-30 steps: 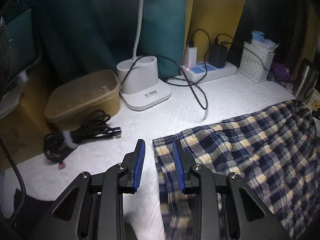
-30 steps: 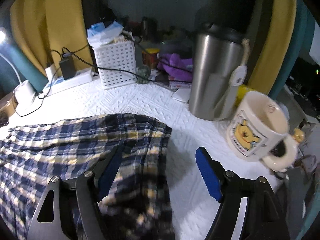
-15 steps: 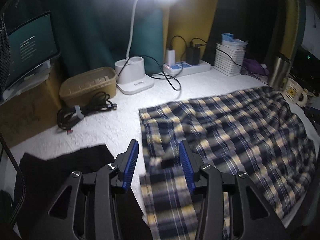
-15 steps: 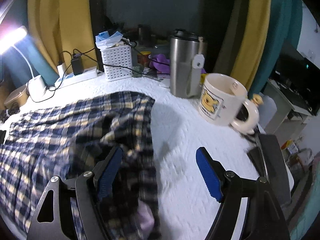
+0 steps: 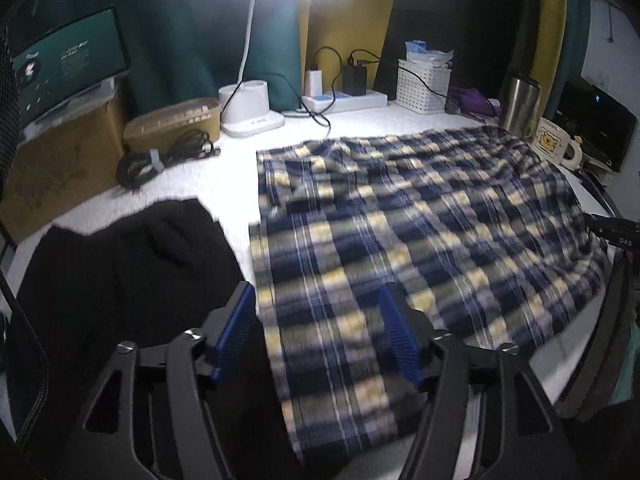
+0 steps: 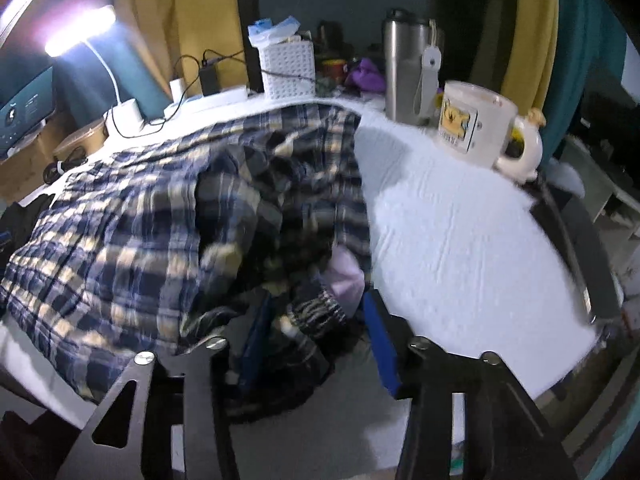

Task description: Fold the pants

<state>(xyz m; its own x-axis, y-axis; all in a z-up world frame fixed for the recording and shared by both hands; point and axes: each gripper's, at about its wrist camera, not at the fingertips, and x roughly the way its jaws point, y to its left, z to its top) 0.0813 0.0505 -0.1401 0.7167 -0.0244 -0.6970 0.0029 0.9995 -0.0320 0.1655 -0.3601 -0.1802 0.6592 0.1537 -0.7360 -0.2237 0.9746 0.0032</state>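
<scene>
The navy, yellow and white plaid pants point(image 5: 420, 216) lie spread over the white table point(image 6: 460, 240), and one leg hangs over the near edge. My left gripper point(image 5: 316, 292) straddles that leg near the edge. Its jaws are opening and its blue pads point(image 5: 236, 332) stand apart from the cloth. In the right wrist view the other end of the pants point(image 6: 120, 232) is bunched up, showing a pale pocket lining point(image 6: 344, 276). My right gripper point(image 6: 316, 312) sits around that bunch with its jaws closing. A dark gap remains beside the right pad point(image 6: 380, 344).
A black garment point(image 5: 120, 272) lies left of the pants. Along the back stand a lamp base point(image 5: 250, 114), a tan box point(image 5: 172, 124), a cable bundle point(image 5: 160, 160), a power strip point(image 5: 344, 100) and a white basket point(image 5: 424, 84). A steel tumbler point(image 6: 404, 72) and a mug point(image 6: 476, 124) stand at the right.
Both grippers have drawn back toward the near table edge, so more of the pants shows. The left jaws have widened off the cloth. The right jaws have narrowed around the bunched end.
</scene>
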